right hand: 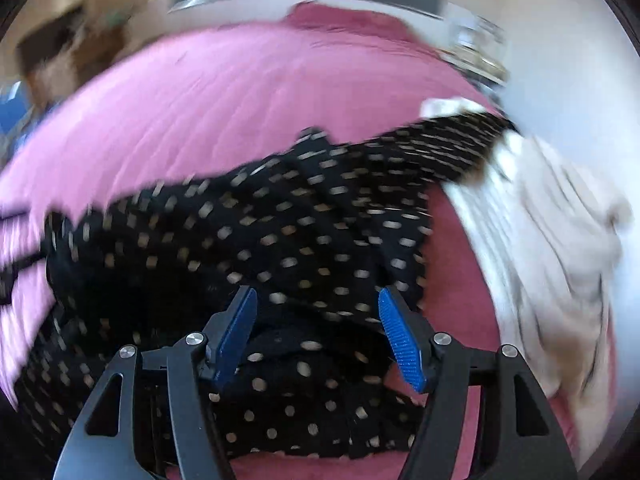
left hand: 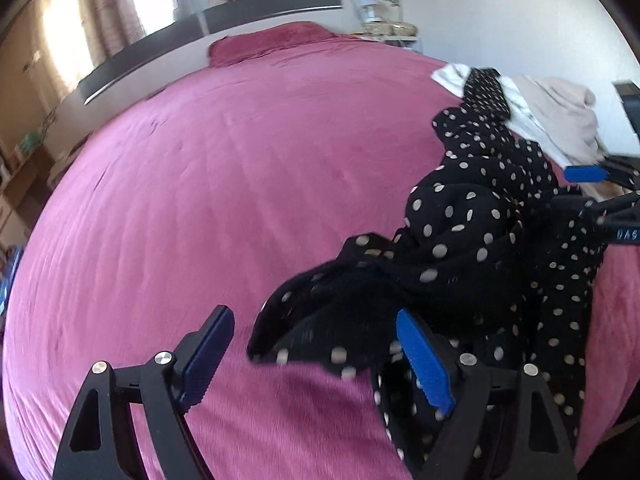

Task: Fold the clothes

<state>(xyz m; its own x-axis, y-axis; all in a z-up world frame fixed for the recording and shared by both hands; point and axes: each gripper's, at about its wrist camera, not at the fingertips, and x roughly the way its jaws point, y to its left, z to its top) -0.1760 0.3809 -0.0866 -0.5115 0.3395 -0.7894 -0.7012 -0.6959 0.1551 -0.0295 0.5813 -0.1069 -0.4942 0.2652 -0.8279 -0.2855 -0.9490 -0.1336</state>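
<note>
A black garment with cream polka dots (left hand: 480, 240) lies crumpled on the pink bedspread (left hand: 240, 184), at the right of the left wrist view. My left gripper (left hand: 316, 344) is open, its blue pads either side of a flap of the garment's near edge. My right gripper (left hand: 592, 188) shows at the far right of that view, beside the garment. In the blurred right wrist view the right gripper (right hand: 318, 324) is open just above the same garment (right hand: 260, 240), which spreads across the bed (right hand: 200, 92).
A pile of white and beige clothes (left hand: 552, 116) lies at the bed's right side, partly under the dotted garment; it also shows in the right wrist view (right hand: 540, 220). A pink pillow (left hand: 272, 42) and a dark headboard (left hand: 208, 28) are at the far end. A white wall is at right.
</note>
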